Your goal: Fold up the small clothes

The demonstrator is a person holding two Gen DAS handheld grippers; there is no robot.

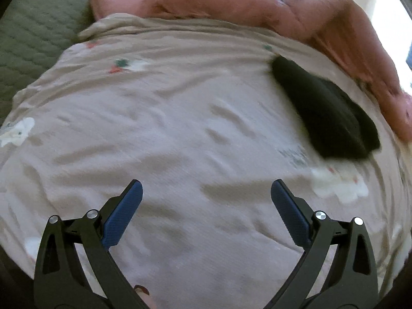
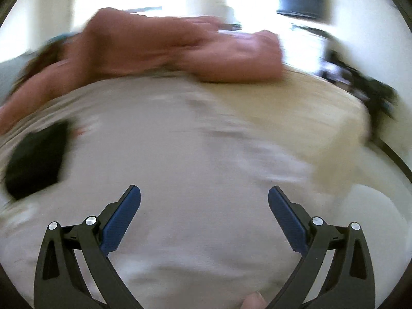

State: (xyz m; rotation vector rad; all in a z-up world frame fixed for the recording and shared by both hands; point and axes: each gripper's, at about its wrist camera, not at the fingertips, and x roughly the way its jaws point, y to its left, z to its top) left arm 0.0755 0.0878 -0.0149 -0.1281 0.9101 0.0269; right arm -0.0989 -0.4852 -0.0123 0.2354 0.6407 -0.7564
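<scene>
A folded black garment (image 1: 324, 110) lies on a beige printed sheet (image 1: 167, 128), to the right and ahead of my left gripper (image 1: 206, 193), which is open and empty above the sheet. In the blurred right wrist view the black garment (image 2: 38, 157) lies at the left. My right gripper (image 2: 204, 197) is open and empty over the sheet (image 2: 193, 154). A pile of pink clothing (image 1: 244, 7) lies across the far side; it also shows in the right wrist view (image 2: 180, 49).
A green quilted cover (image 1: 36, 33) lies at the far left. A cream cloth (image 2: 309, 118) covers the right part of the bed. Dark objects (image 2: 360, 82) sit beyond the right edge. Bright windows are behind.
</scene>
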